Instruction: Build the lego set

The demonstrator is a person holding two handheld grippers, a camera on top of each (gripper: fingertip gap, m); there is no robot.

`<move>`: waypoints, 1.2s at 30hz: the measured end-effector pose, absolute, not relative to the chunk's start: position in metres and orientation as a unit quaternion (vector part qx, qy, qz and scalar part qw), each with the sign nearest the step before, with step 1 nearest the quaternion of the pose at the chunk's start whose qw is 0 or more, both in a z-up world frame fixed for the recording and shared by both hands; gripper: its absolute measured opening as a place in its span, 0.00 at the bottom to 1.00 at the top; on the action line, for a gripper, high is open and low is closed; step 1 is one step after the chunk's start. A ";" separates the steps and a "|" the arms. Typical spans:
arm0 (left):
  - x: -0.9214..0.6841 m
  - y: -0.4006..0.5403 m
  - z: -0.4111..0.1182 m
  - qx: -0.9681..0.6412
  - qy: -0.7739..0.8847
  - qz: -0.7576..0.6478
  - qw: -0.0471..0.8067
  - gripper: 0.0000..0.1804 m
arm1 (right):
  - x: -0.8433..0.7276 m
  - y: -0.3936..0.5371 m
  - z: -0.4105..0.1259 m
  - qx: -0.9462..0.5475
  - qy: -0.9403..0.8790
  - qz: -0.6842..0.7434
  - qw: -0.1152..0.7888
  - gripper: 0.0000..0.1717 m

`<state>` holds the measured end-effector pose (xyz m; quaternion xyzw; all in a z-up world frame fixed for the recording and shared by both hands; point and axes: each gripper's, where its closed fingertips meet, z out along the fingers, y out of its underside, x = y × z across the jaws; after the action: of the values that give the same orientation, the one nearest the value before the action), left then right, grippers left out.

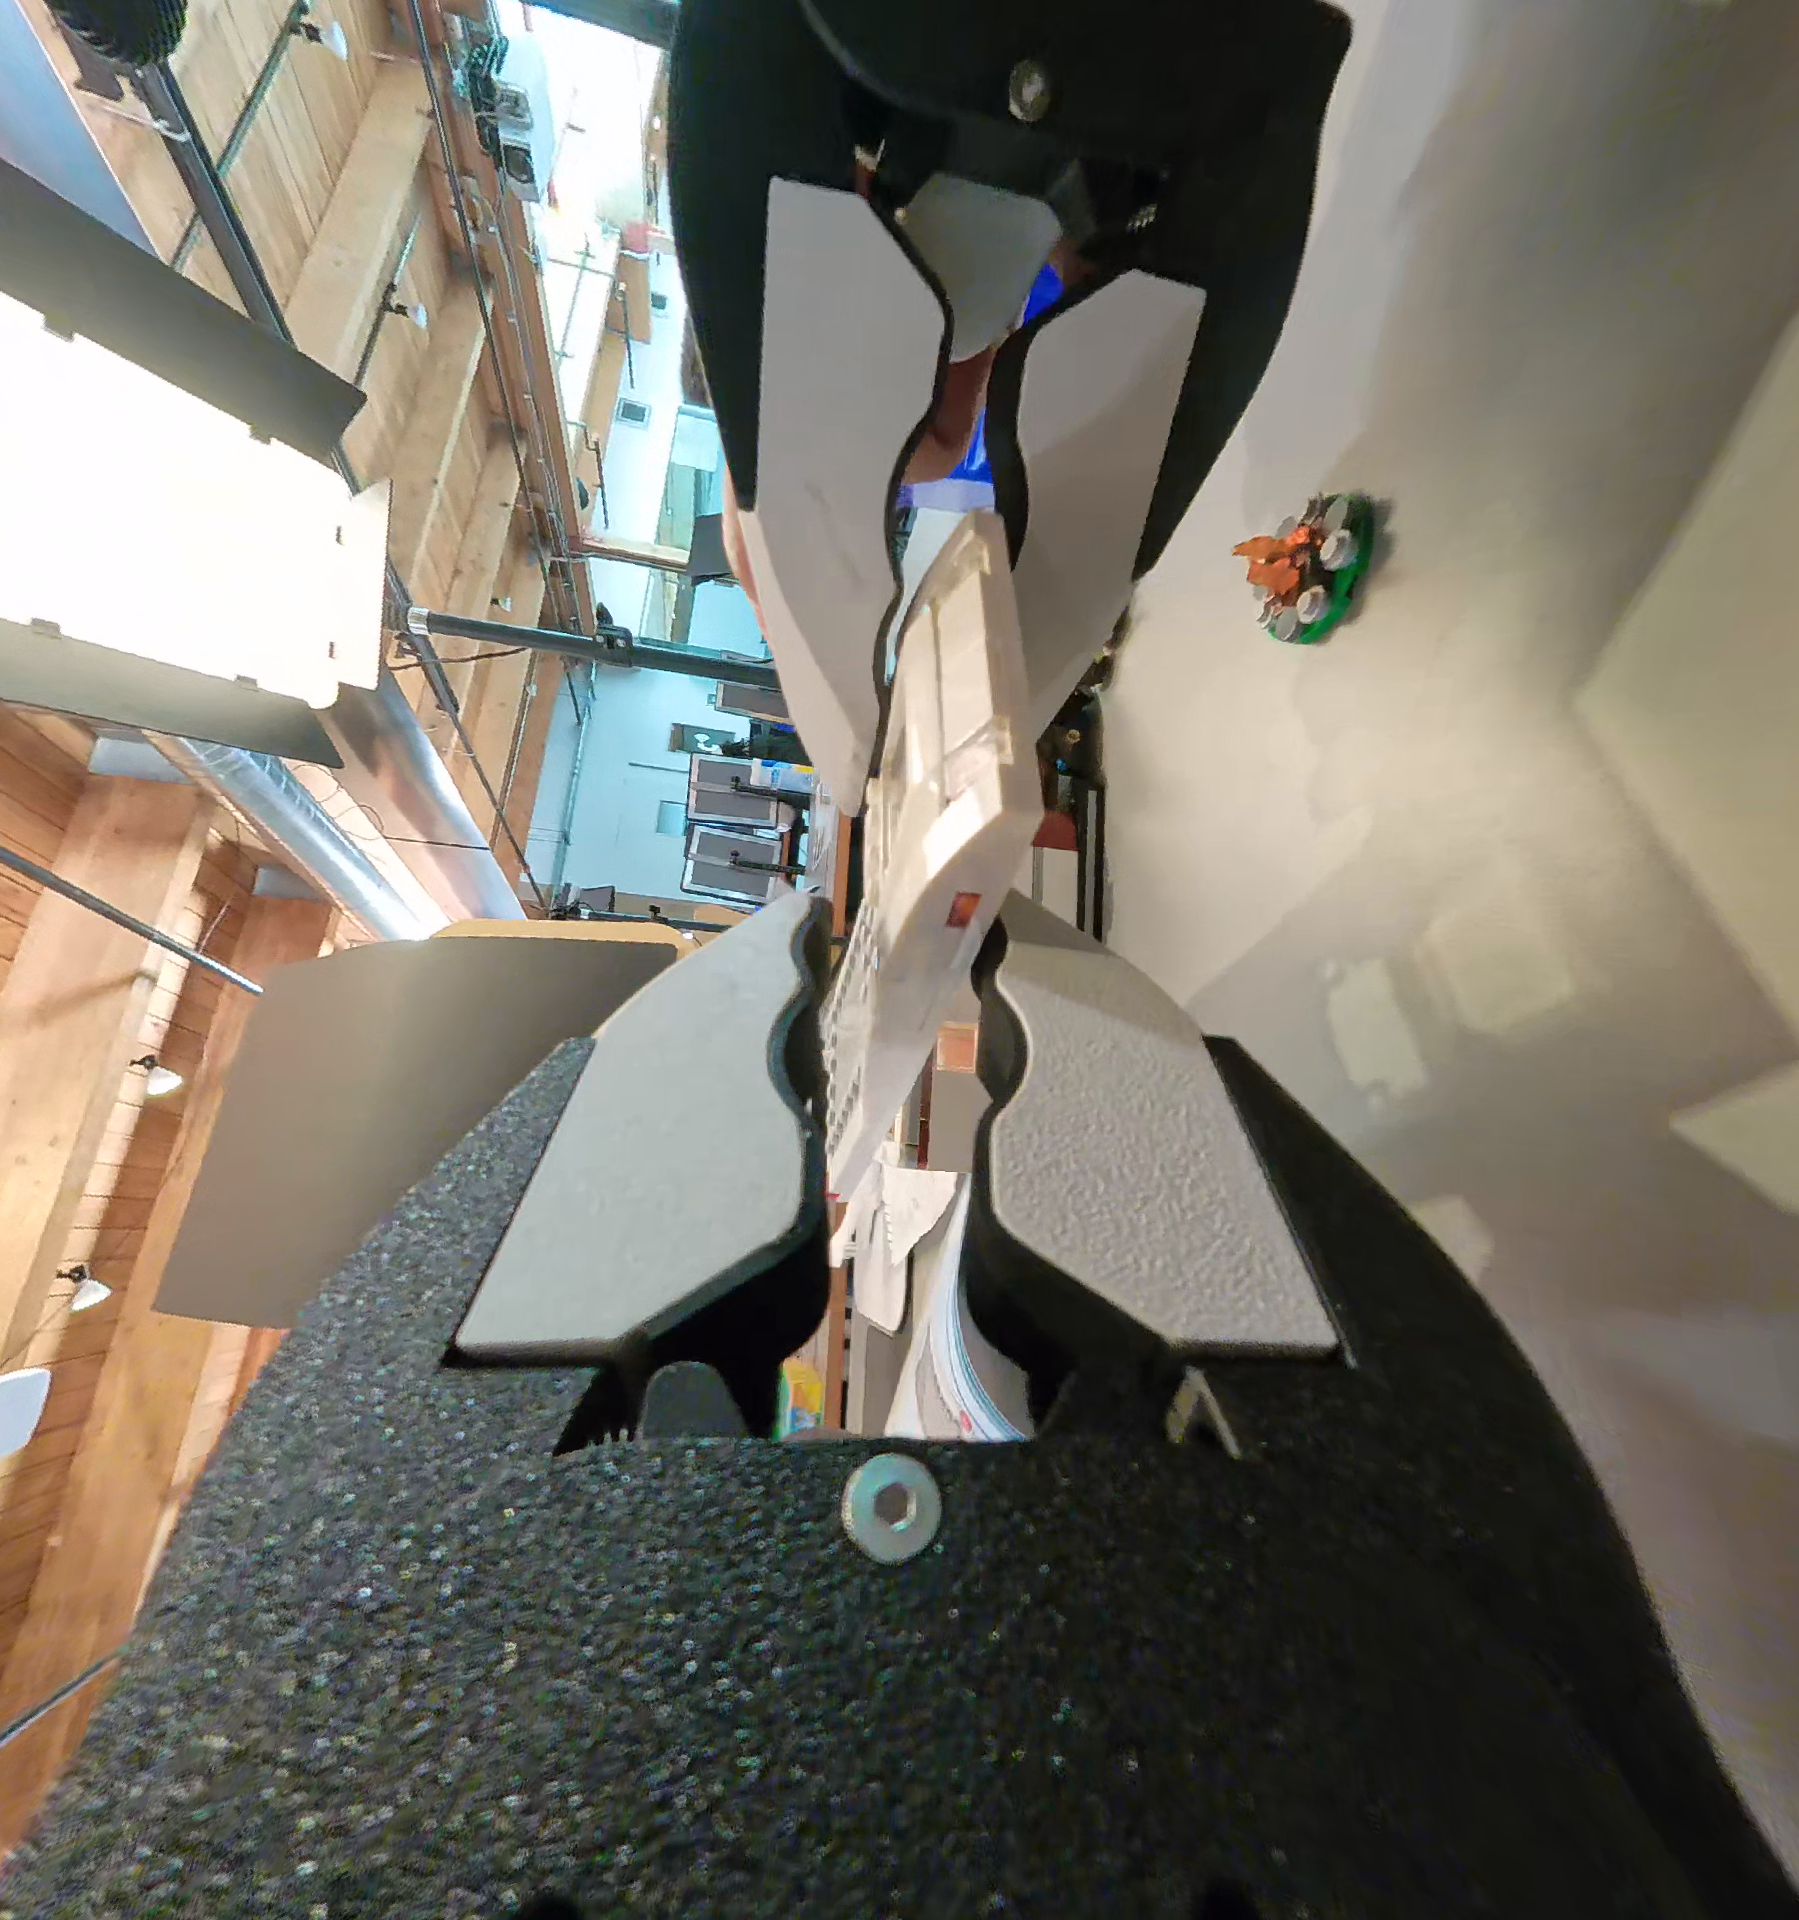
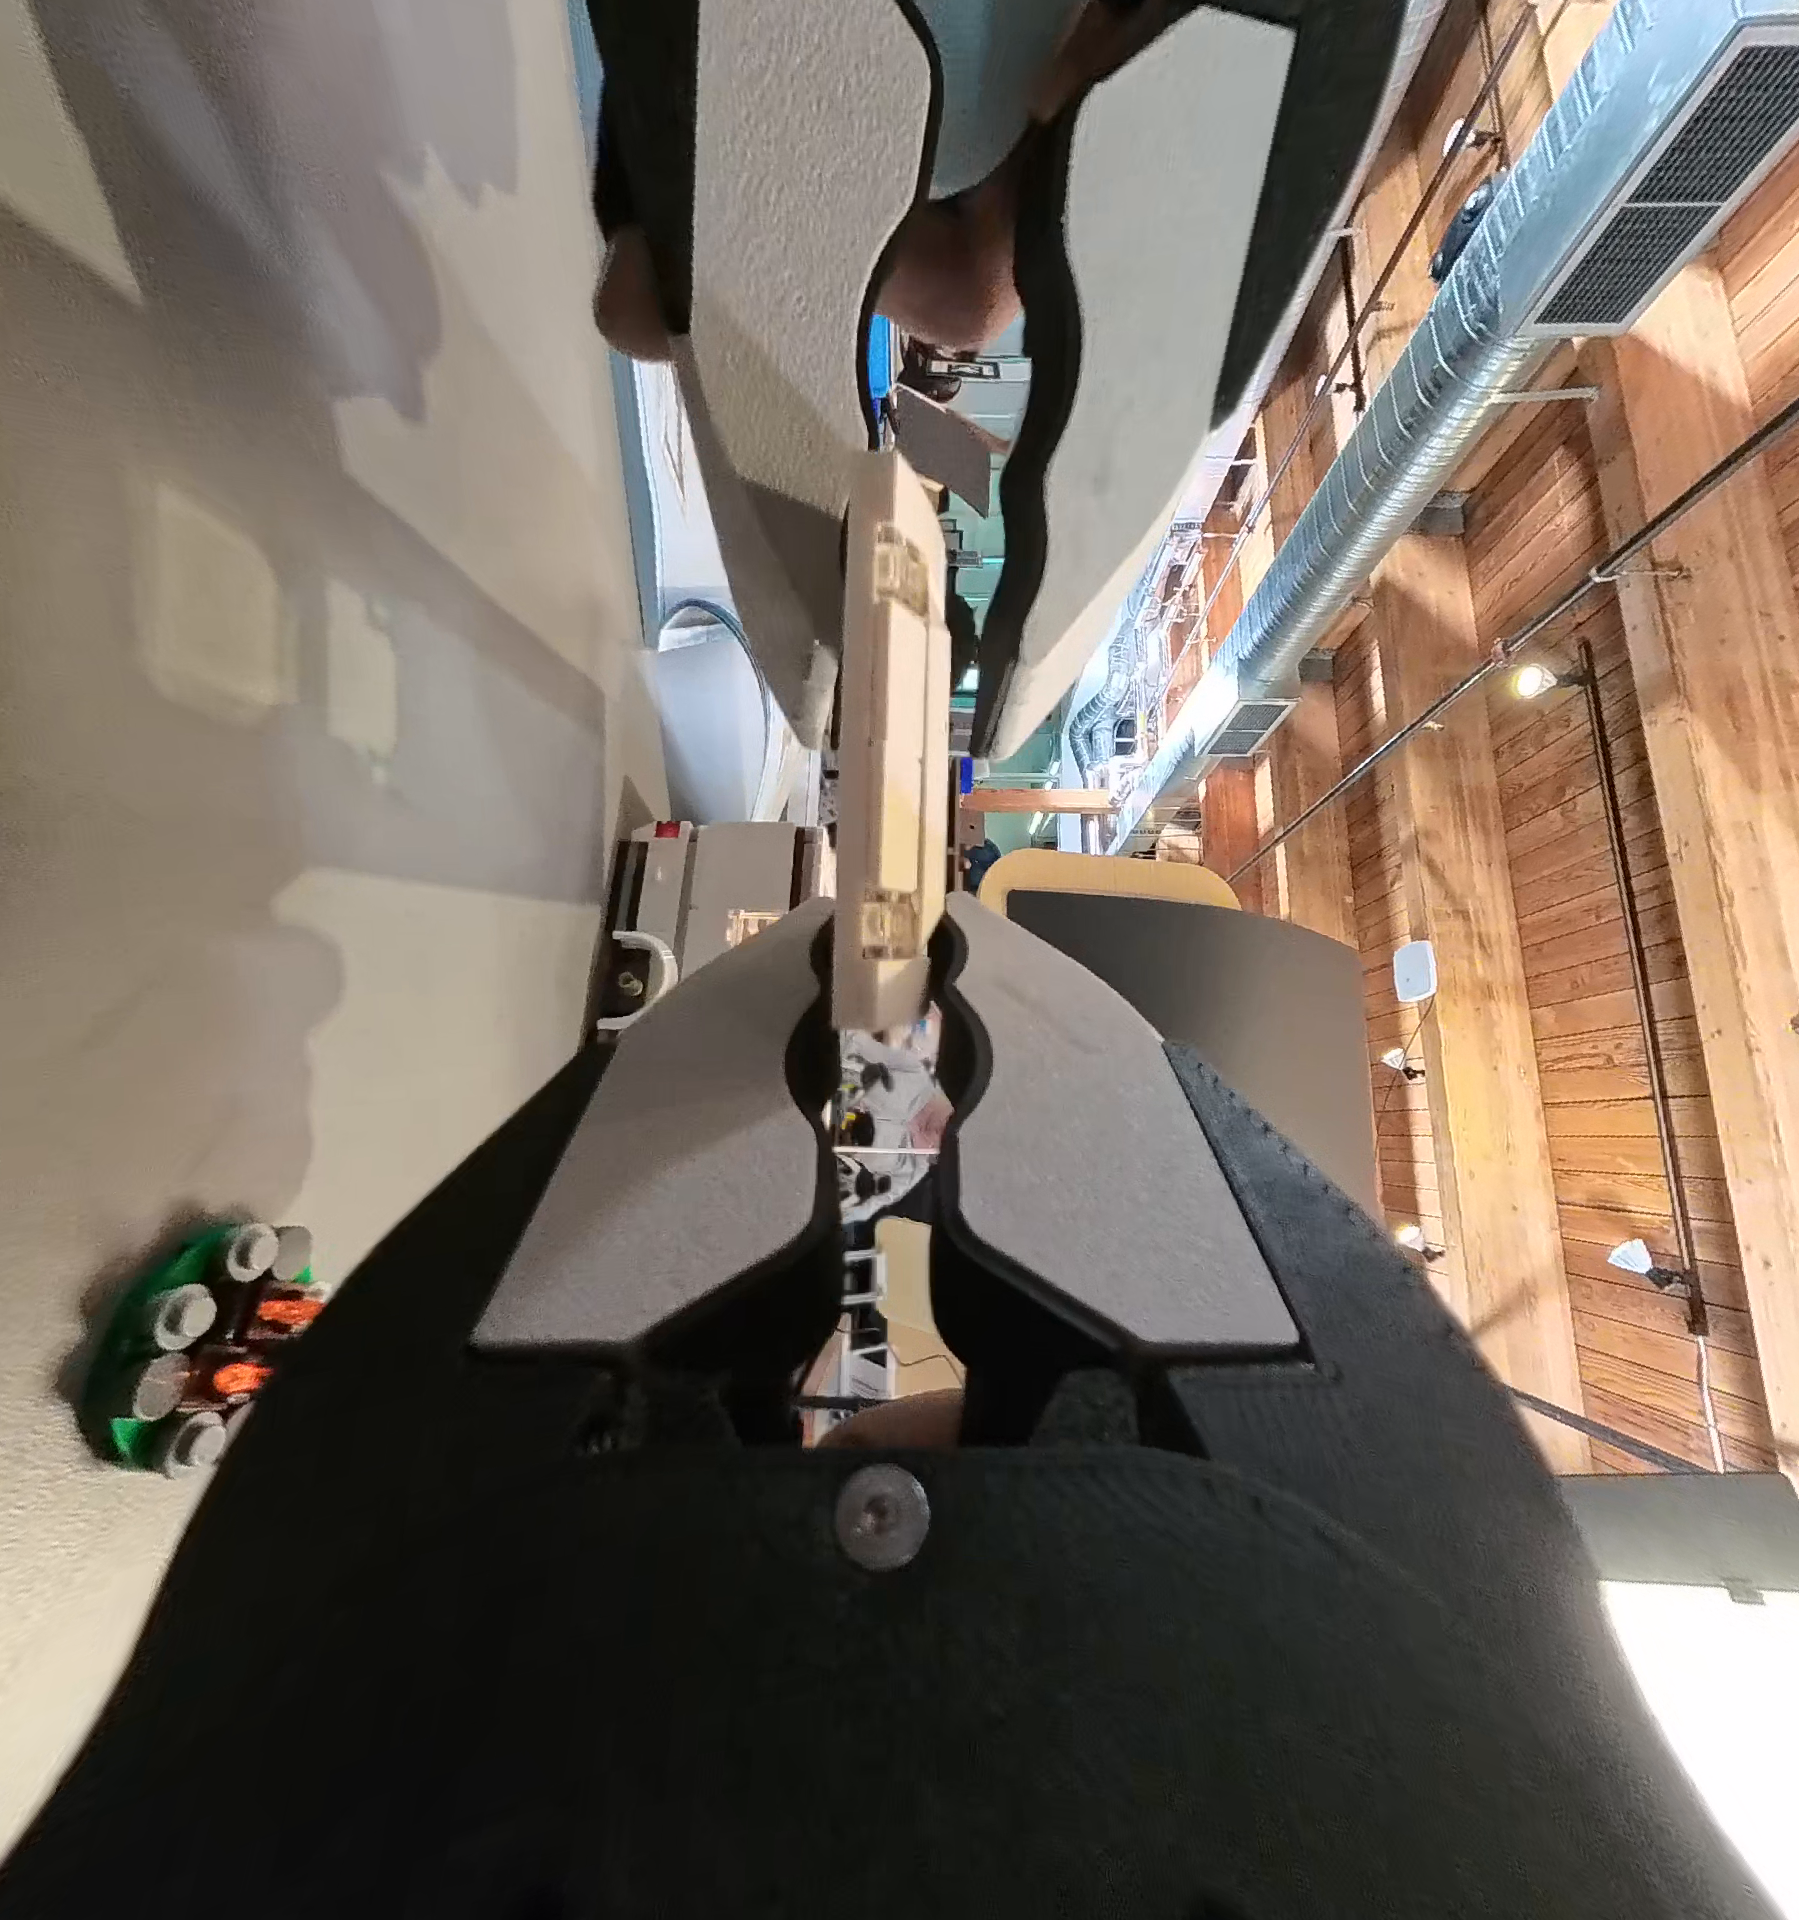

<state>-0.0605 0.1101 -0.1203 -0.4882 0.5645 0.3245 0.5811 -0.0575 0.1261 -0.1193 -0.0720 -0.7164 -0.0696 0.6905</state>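
The right gripper (image 2: 887,961) pinched 1 end of a flat white brick plate (image 2: 890,727), both pads pressing. At the plate's other end the left gripper (image 1: 900,997) stood wider, the plate (image 1: 936,790) tilted between its fingers with a gap showing. Stiff, light, smooth plastic, probably best gripped on its thin edges. Beside the plate a round green studded piece (image 1: 1310,566) lay on the white table (image 1: 1497,935).
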 end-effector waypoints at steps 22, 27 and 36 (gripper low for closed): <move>-0.057 0.112 -0.122 -0.472 0.567 0.331 0.588 0.09 | -0.057 0.128 -0.118 -0.086 -0.717 -0.059 0.689 0.08; -0.056 0.110 -0.123 -0.479 0.566 0.301 0.600 0.11 | -0.058 0.129 -0.120 -0.088 -0.719 -0.061 0.687 0.08; -0.046 0.104 -0.125 -0.443 0.593 0.311 0.596 0.09 | -0.058 0.128 -0.121 -0.086 -0.721 -0.064 0.685 0.08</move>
<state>-0.0462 0.1036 -0.1249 -0.4428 0.5934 0.3106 0.5961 -0.0582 0.1281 -0.1205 -0.0862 -0.7209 -0.0635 0.6847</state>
